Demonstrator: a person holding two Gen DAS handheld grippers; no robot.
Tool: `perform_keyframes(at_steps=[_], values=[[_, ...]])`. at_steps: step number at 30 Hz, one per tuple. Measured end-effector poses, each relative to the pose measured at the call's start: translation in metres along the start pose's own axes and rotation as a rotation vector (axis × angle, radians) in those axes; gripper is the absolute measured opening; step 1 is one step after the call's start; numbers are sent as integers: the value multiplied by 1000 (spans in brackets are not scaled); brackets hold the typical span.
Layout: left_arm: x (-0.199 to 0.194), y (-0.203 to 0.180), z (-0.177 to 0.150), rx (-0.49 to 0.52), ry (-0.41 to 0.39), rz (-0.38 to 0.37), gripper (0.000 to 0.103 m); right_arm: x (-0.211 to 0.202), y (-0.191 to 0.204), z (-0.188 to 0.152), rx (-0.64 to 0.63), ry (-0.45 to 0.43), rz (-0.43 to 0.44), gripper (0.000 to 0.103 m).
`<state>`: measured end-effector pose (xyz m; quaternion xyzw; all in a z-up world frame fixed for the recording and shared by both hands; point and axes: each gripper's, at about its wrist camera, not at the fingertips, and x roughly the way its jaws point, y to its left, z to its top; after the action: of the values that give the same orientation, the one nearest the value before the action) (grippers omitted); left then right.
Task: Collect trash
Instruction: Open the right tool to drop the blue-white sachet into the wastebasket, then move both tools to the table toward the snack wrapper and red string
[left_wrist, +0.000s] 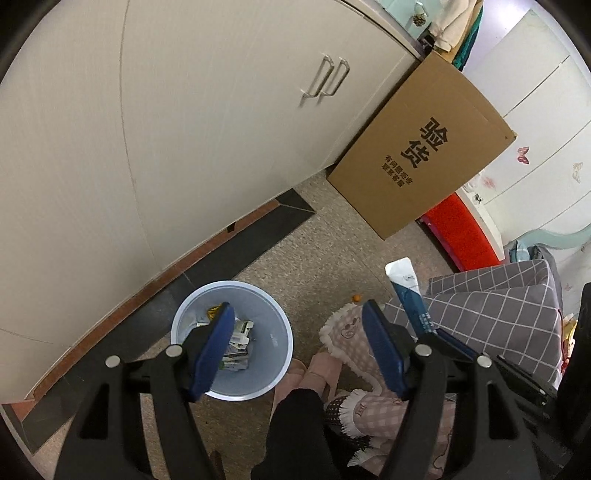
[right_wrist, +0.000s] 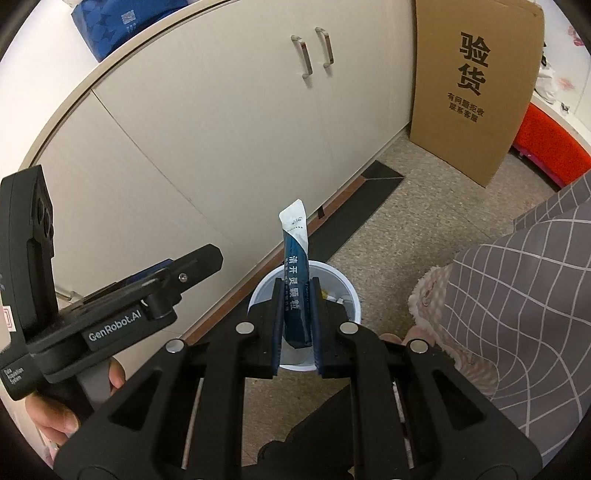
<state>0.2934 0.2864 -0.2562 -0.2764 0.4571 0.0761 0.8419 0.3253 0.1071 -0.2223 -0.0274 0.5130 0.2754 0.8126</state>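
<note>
A pale blue trash bin (left_wrist: 273, 332) stands on the floor by the cabinet, with several wrappers and small cartons (left_wrist: 240, 343) inside. My left gripper (left_wrist: 299, 314) is open and empty, held above the bin's right side. My right gripper (right_wrist: 297, 286) is shut on a blue and white sachet (right_wrist: 295, 251), which stands upright above the bin (right_wrist: 341, 291). The sachet also shows in the left wrist view (left_wrist: 406, 291), right of the left gripper. The left gripper's body (right_wrist: 110, 306) shows at the left of the right wrist view.
A cream cabinet (left_wrist: 184, 129) with two metal handles runs along the left. A large cardboard box (left_wrist: 421, 147) leans against it, with a red object (left_wrist: 461, 229) behind. A grey checked cover (left_wrist: 498, 310), the person's pink slippers (left_wrist: 317, 373) and a small orange scrap (left_wrist: 356, 297) are close by.
</note>
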Motion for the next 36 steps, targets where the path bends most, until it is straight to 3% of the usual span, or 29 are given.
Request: perform_keyframes(at_steps=[10, 13, 18, 23, 29, 36], values=[[-22, 27, 5, -75, -63, 50, 70, 3, 22, 6, -8, -37, 58, 17], [-31, 38, 6, -116, -90, 74, 70, 4, 24, 7, 10, -53, 33, 69], [-44, 43, 4, -146, -110, 78, 71, -9, 24, 3, 4, -79, 20, 69], [-56, 26, 0, -122, -124, 50, 71, -55, 13, 0, 9, -164, -3, 69], [-76, -30, -11, -17, -147, -2, 71, -127, -15, -12, 35, -276, -37, 69], [-99, -123, -37, 160, -160, -86, 73, -213, -80, -36, 81, -379, -125, 69]])
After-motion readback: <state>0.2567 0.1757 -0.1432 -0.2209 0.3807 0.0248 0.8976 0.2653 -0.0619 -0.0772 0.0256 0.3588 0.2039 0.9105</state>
